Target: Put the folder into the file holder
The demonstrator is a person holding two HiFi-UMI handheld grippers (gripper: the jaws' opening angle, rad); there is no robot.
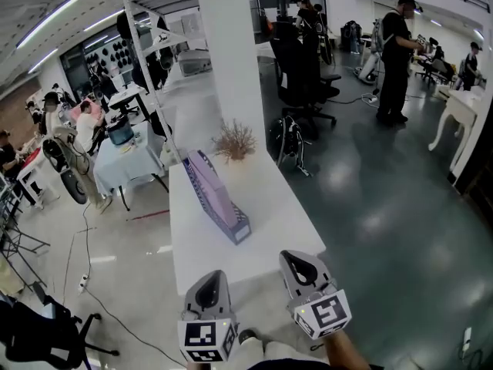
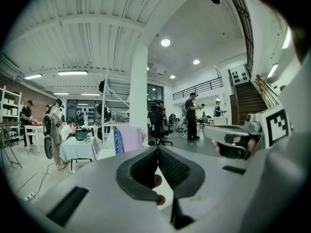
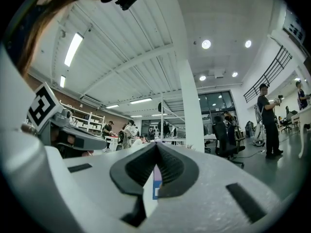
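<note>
A blue patterned file holder (image 1: 239, 230) stands on the white table (image 1: 269, 206), set at a slant. A lilac folder (image 1: 206, 177) stands upright inside it. Both grippers hover at the table's near edge, short of the holder. My left gripper (image 1: 210, 277) is shut with nothing in it, and so is my right gripper (image 1: 294, 257). In the left gripper view the shut jaws (image 2: 157, 152) point toward the holder and folder (image 2: 127, 139). In the right gripper view the holder's blue end (image 3: 157, 184) shows just below the shut jaws (image 3: 156, 147).
A dried plant (image 1: 235, 140) sits at the table's far end beside a white pillar (image 1: 227, 52). Black office chairs (image 1: 304, 83) stand behind it on the dark floor. A person (image 1: 397, 56) stands at the far right, and more people work at tables on the left.
</note>
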